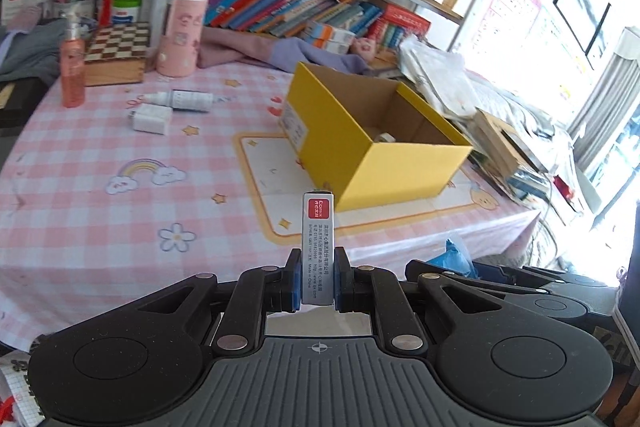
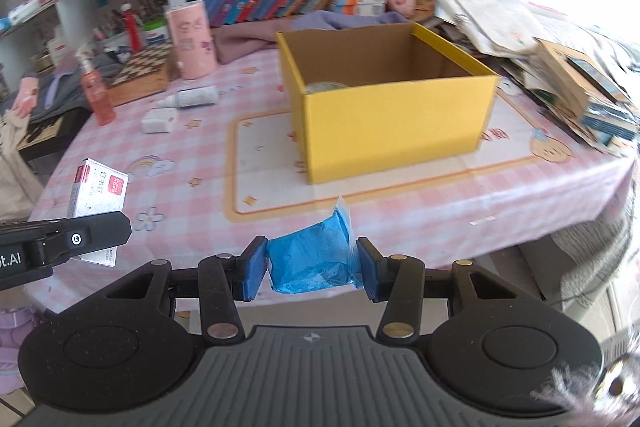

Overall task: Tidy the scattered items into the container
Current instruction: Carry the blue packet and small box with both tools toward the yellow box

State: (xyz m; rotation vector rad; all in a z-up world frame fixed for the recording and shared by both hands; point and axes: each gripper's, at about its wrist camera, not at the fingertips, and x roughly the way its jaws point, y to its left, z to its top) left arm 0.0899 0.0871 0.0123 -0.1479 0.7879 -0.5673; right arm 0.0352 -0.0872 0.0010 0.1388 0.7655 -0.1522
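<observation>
The open yellow cardboard box [image 1: 400, 163] [image 2: 394, 123] stands on the pink checked tablecloth. A small item lies inside it [image 1: 385, 137]. My left gripper [image 1: 317, 277] is shut on a grey and red staple box [image 1: 318, 247], held edge-on above the table's near edge; the same box shows in the right wrist view [image 2: 98, 193]. My right gripper [image 2: 312, 267] is shut on a blue plastic-wrapped packet [image 2: 310, 257], held in front of the table; it also shows in the left wrist view [image 1: 454, 253]. A white dropper bottle [image 1: 182, 99] [image 2: 192, 97] and a small white box [image 1: 152, 119] [image 2: 159, 121] lie on the cloth at left.
A pink cylinder [image 1: 182, 35], a pink spray bottle [image 1: 73, 65] and a wooden chessboard box [image 1: 116, 53] stand at the back left. Purple cloth [image 1: 280, 53] and bookshelves are behind. A stack of papers and books [image 1: 480, 107] crowds the right of the box.
</observation>
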